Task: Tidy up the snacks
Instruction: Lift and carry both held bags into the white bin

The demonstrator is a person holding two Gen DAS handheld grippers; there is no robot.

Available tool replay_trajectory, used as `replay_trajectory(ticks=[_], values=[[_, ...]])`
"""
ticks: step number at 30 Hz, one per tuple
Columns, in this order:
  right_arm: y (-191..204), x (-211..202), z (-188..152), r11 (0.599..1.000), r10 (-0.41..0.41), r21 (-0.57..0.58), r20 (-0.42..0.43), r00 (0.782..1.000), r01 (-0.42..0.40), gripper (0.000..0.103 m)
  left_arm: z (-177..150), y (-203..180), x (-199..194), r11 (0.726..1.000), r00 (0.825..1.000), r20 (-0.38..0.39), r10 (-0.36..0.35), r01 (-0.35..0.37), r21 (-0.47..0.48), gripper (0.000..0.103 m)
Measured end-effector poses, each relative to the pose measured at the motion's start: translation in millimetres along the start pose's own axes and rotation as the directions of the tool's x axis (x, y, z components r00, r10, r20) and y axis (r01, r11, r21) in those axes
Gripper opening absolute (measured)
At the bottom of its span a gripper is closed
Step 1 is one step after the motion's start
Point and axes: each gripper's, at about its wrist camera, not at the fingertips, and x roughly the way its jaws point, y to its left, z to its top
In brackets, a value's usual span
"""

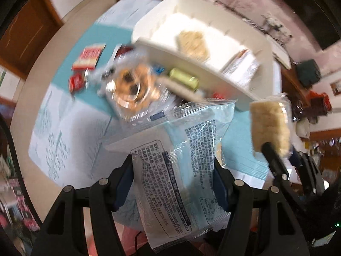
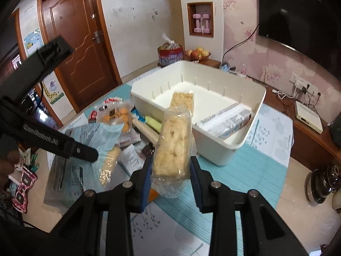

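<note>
My left gripper (image 1: 173, 166) is shut on a pale blue snack packet (image 1: 181, 160) with printed text, held above the table; the packet also shows in the right wrist view (image 2: 93, 136). My right gripper (image 2: 170, 166) is shut on a clear-wrapped puffed rice bar (image 2: 173, 147), which also shows in the left wrist view (image 1: 269, 125). Ahead stands a white storage bin (image 2: 245, 136) holding another rice bar (image 2: 183, 100) and a silver packet (image 2: 226, 121). The bin also appears in the left wrist view (image 1: 191, 61).
A pile of loose snacks (image 2: 127, 125) lies left of the bin on the teal tablecloth (image 2: 234, 170): a cookie pack (image 1: 132, 85), red packets (image 1: 89, 56) and a green packet (image 1: 183, 79). A fruit bowl (image 2: 197, 54) and a red box (image 2: 170, 55) stand behind the bin.
</note>
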Motion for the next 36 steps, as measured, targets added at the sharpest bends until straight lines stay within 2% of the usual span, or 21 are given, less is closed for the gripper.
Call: replay_trajectory(ticks=[8, 19, 29, 36], values=[[3, -10, 29, 0.998, -0.062, 0.036, 0.090, 0.994, 0.059, 0.034, 52, -19, -38, 0.991, 0.990, 0.137, -0.027, 0.009, 0.133, 0.065], [-5, -5, 58, 0.980, -0.180, 0.115, 0.171, 0.969, 0.162, 0.034, 107, -30, -57, 0.966, 0.969, 0.228, -0.093, 0.032, 0.257, 0.065], [-8, 24, 69, 0.948, -0.295, 0.172, 0.164, 0.941, 0.267, 0.034, 152, -31, -41, 0.955, 0.950, 0.273, -0.149, 0.067, 0.288, 0.065], [-8, 53, 74, 0.935, -0.323, 0.201, 0.149, 0.935, 0.291, 0.034, 180, -28, -17, 0.949, 0.932, 0.310, -0.190, 0.093, 0.302, 0.065]])
